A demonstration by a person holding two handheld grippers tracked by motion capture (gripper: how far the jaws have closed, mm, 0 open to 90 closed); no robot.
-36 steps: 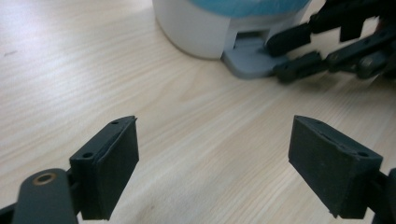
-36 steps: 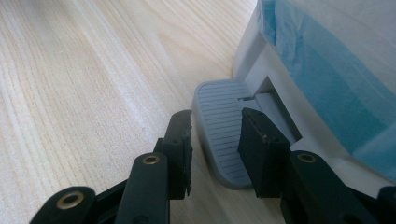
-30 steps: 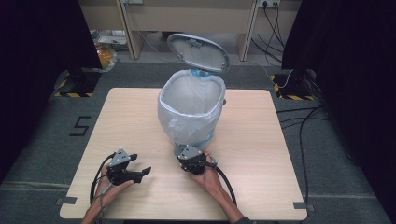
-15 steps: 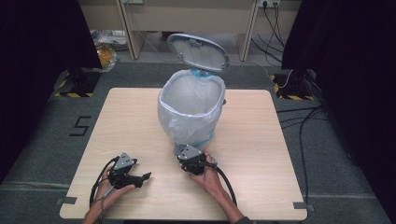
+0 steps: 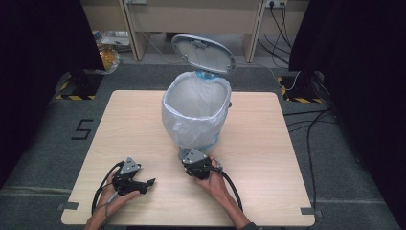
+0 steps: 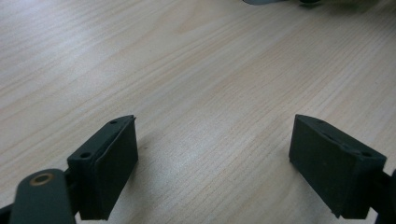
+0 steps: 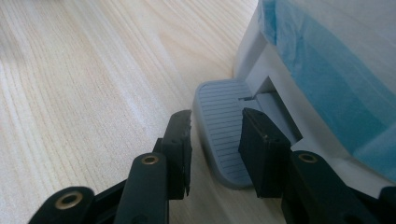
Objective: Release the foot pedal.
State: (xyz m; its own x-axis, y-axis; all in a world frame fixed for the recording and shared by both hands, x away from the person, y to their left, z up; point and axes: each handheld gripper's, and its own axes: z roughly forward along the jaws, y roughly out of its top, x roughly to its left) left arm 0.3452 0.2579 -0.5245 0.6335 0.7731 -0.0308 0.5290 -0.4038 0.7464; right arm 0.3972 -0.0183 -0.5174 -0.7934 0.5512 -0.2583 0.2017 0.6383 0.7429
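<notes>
A grey pedal bin [image 5: 196, 108] lined with a white bag stands mid-table, its lid [image 5: 203, 52] tipped up and open. My right gripper [image 5: 188, 154] is at the foot of the bin. In the right gripper view its jaws [image 7: 215, 135] stand a little apart just above the ribbed grey pedal [image 7: 219, 140], with nothing between them. A blue liner [image 7: 322, 70] shows under the white bag. My left gripper [image 5: 150, 182] lies on the table near the front left, and in the left gripper view it [image 6: 215, 154] is wide open over bare wood.
The wooden table [image 5: 268, 143] has bare room on both sides of the bin. Cables [image 5: 311, 120] run over the floor at the right. A yellow bag [image 5: 107, 55] lies on the floor at the back left.
The left gripper has slid a little toward the table's near edge. The right gripper stays at the pedal and the lid stays up.
</notes>
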